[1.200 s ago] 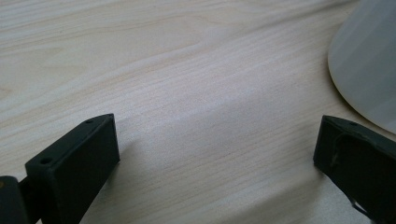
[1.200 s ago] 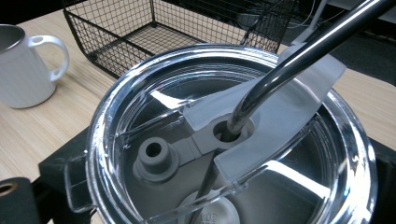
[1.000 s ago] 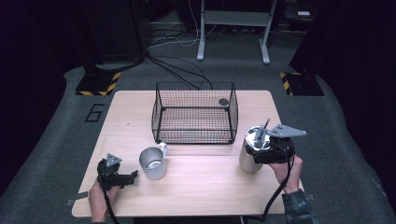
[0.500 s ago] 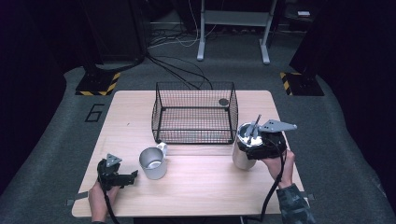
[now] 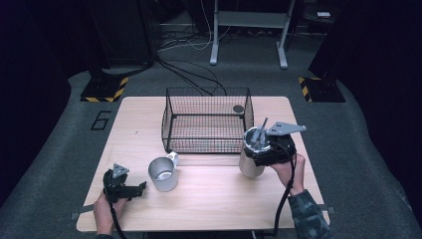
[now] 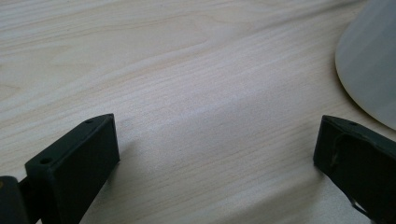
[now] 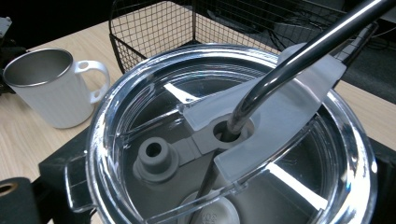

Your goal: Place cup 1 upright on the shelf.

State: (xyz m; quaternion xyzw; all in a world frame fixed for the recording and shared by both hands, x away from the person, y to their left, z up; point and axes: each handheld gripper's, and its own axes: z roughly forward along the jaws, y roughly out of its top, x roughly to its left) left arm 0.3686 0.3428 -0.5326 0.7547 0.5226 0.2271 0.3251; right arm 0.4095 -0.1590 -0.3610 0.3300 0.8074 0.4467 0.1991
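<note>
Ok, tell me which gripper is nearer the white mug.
Left. The left gripper lies on the table just left of the white mug, jaws open. The right gripper is farther right, clamped on the lidded tumbler.

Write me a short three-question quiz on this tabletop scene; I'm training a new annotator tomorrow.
1. True or false: the right gripper is clamped on the steel tumbler with clear lid and metal straw.
2. Where does the white metal mug stand? A) inside the black wire basket B) on the wooden table, in front of the basket
3. Fill in: the left gripper rests with its jaws ____.

Key: 1 true; 2 B; 3 open.
</note>
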